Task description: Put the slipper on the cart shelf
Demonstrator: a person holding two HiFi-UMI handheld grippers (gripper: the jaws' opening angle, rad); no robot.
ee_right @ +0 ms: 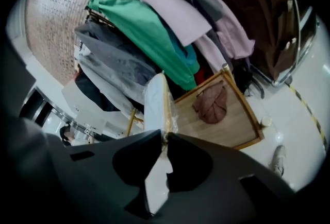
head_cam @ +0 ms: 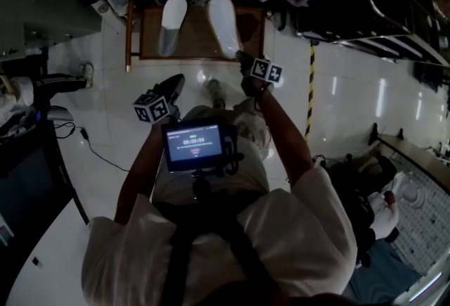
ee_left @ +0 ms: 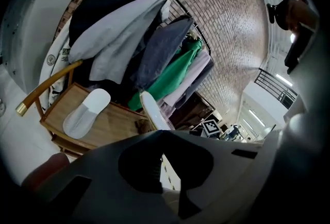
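The wooden cart shelf [head_cam: 197,41] lies ahead, under hanging clothes. One white slipper [head_cam: 171,23] [ee_left: 87,112] lies flat on the shelf's left part. A second white slipper [head_cam: 223,24] [ee_right: 156,97] stands on edge over the shelf's right part, with my right gripper [head_cam: 241,56] [ee_right: 165,137] shut on its near end. Whether that slipper touches the wood I cannot tell. My left gripper [head_cam: 173,86] [ee_left: 162,133] hangs lower and to the left, over the floor, shut with nothing in it. The second slipper [ee_left: 151,109] also shows edge-on in the left gripper view.
A brownish cloth [ee_right: 211,104] lies on the shelf's right side. Coats and a green garment [ee_right: 144,27] hang low over the cart. A gold handle [ee_left: 46,86] sticks out at the cart's left. Yellow-black floor tape [head_cam: 311,86], a dark rack [head_cam: 380,9] and a seated person [head_cam: 383,209] are on the right.
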